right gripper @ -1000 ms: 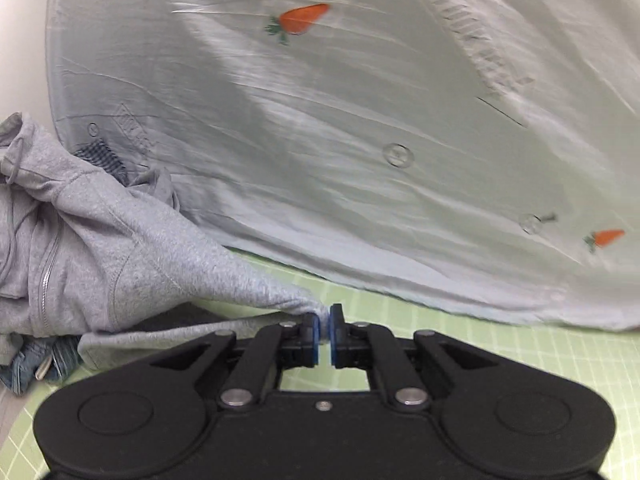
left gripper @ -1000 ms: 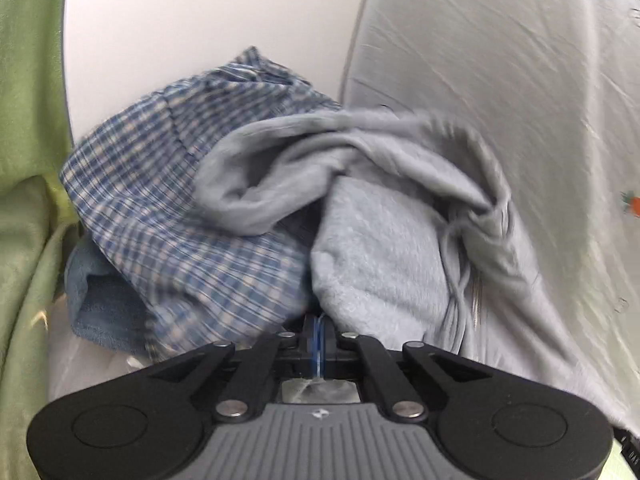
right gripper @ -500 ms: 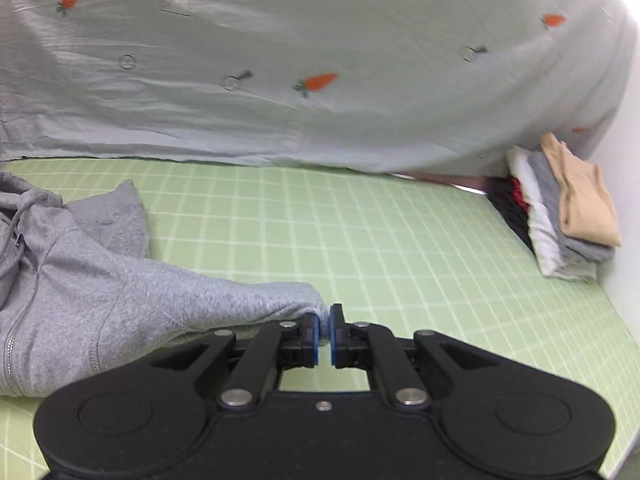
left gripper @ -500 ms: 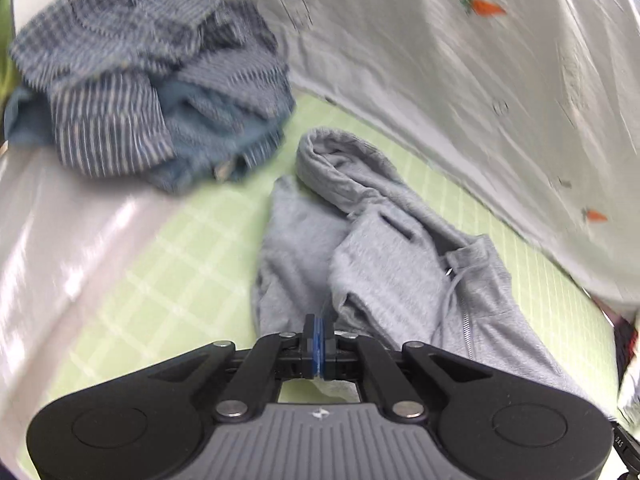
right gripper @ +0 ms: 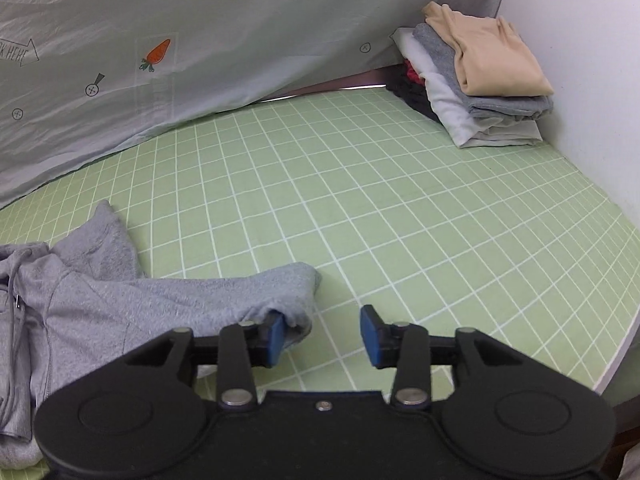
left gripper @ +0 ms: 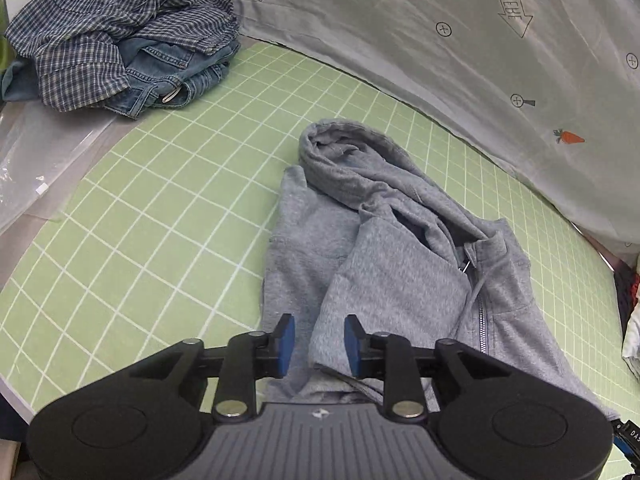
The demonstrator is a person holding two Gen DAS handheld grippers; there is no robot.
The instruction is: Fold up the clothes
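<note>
Letting go of the crumpled grey zip-up hoodie (left gripper: 400, 264) on the green gridded table (right gripper: 400, 208), the left gripper (left gripper: 319, 340) and right gripper (right gripper: 322, 334) are opening their fingers, so flattening it seems next

A heather-grey zip hoodie (left gripper: 400, 264) is seen on a pale green mat (left gripper: 168, 208) gridded in white; a blue-and-white checked shirt (left gripper: 100, 20) tops blue denim jeans (left gripper: 168, 68); orange carrots dot a pale grey sheet (right gripper: 240, 40).
</note>
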